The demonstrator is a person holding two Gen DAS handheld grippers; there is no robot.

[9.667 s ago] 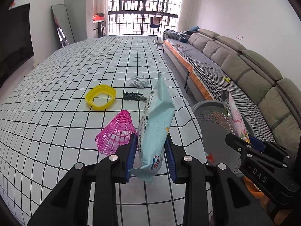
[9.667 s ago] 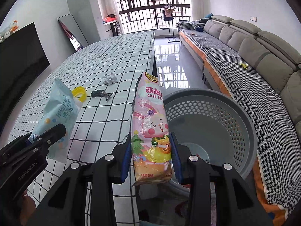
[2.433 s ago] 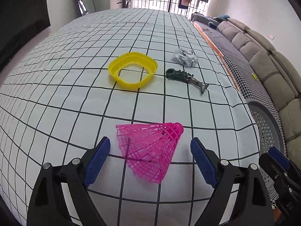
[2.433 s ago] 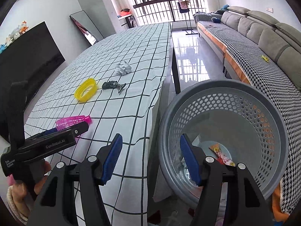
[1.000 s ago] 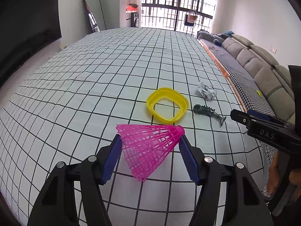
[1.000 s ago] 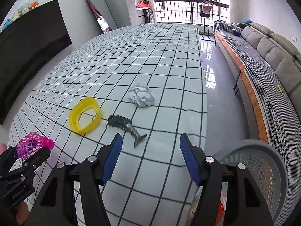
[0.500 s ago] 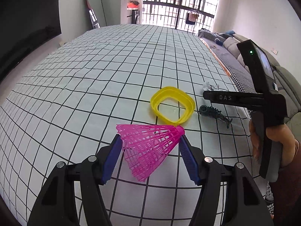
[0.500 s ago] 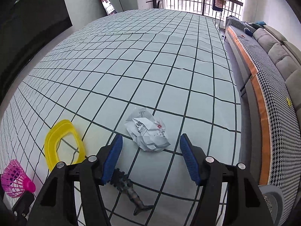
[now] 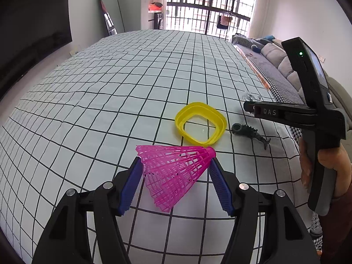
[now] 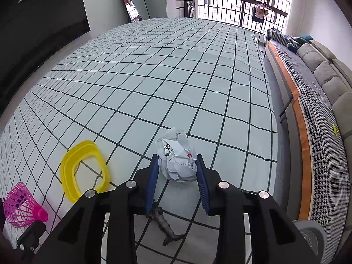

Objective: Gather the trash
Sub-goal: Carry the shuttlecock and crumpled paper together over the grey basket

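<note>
My left gripper (image 9: 175, 166) is shut on a pink plastic shuttlecock (image 9: 173, 171) and holds it above the checked tablecloth; the shuttlecock also shows in the right wrist view (image 10: 21, 205). My right gripper (image 10: 177, 167) stands with its blue pads on both sides of a crumpled white paper ball (image 10: 177, 157) on the table, touching or nearly touching it. In the left wrist view the right gripper (image 9: 248, 107) is at the right and mostly hides the paper ball (image 9: 250, 96).
A yellow plastic ring (image 9: 201, 124) (image 10: 84, 170) and a dark toy fish (image 9: 250, 133) (image 10: 164, 222) lie on the table (image 10: 176, 70). A grey basket rim (image 10: 311, 233) shows at the lower right. A sofa (image 10: 319, 92) runs along the right.
My right gripper has come down over the paper ball and narrowed around it. My left gripper still holds the shuttlecock, barely moved.
</note>
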